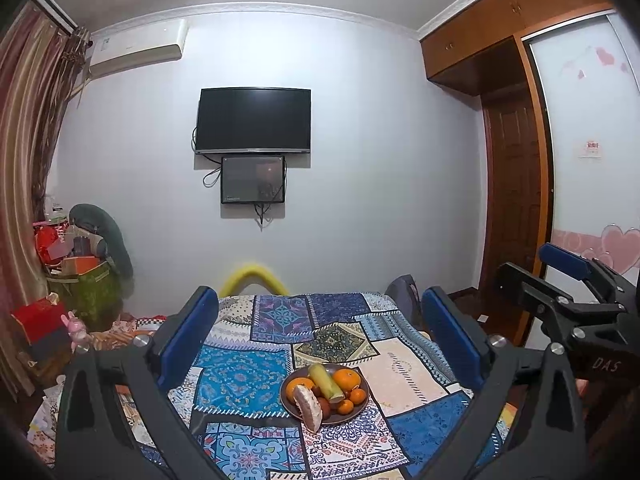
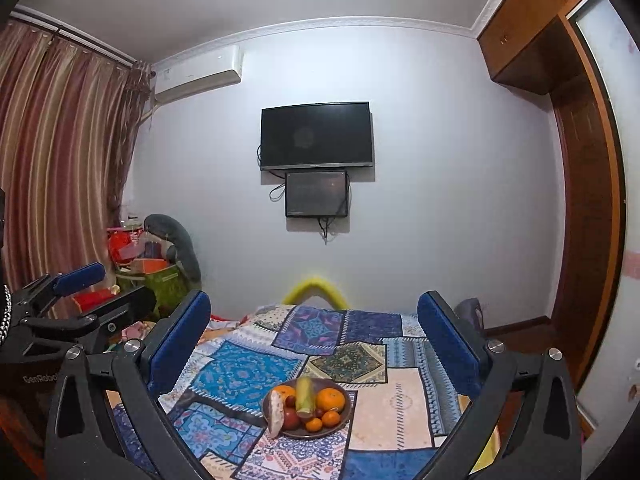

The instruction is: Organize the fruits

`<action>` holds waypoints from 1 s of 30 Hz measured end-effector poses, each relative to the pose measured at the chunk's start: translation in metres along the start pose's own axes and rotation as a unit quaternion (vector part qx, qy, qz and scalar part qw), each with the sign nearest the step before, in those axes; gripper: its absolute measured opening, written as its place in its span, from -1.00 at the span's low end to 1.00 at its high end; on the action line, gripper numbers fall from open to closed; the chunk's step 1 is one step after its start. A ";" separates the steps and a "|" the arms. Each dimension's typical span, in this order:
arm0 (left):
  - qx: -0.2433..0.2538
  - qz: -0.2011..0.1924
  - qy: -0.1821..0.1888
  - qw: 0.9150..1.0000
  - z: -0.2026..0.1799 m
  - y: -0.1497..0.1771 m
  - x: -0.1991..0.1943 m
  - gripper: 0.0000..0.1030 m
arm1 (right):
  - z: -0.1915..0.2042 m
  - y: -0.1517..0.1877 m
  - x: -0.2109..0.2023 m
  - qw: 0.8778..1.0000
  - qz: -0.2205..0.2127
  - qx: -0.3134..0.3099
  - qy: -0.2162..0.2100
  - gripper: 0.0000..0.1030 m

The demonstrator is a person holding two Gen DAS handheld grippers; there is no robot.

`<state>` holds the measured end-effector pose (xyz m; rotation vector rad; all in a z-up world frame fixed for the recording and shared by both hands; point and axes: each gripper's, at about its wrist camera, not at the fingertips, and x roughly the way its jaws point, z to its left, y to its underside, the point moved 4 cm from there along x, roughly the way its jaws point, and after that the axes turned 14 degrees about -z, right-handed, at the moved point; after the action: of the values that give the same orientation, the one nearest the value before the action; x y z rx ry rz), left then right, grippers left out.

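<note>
- Blue pads are seen on both grippers; the left gripper (image 1: 320, 334) is spread wide, with nothing between its fingers (image 1: 188, 334).
- The right gripper (image 2: 316, 338) is likewise spread to its widest, and nothing is pinched.
- A brown plate (image 1: 289, 407) is set on the patchwork cloth (image 1: 240, 372), ahead of and below both grippers, roughly centred between the fingers of each.
- Oranges (image 1: 346, 379), a yellow-green stalk piece (image 1: 326, 382), dark red fruits (image 2: 292, 420) and a pale slice (image 1: 309, 407) leaning over the near rim are heaped on the plate.
- Neither gripper is touching the plate or fruit.
- A television (image 1: 253, 120) is mounted on the wall beyond.
</note>
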<state>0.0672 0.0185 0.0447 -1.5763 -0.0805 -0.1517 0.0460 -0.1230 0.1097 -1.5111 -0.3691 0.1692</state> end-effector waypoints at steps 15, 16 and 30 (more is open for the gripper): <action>0.007 0.003 -0.003 1.000 0.001 0.001 0.001 1.00 | -0.007 -0.004 -0.003 1.000 0.000 0.004 0.008 1.00; 0.006 0.003 -0.002 1.000 0.000 0.001 0.002 1.00 | -0.007 -0.004 -0.003 1.000 0.000 0.004 0.008 1.00; 0.003 0.003 0.009 1.000 -0.004 0.003 0.002 1.00 | -0.008 -0.007 -0.004 1.000 -0.006 0.001 0.010 1.00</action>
<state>0.0691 0.0146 0.0425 -1.5683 -0.0618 -0.1602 0.0444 -0.1319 0.1156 -1.5075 -0.3623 0.1459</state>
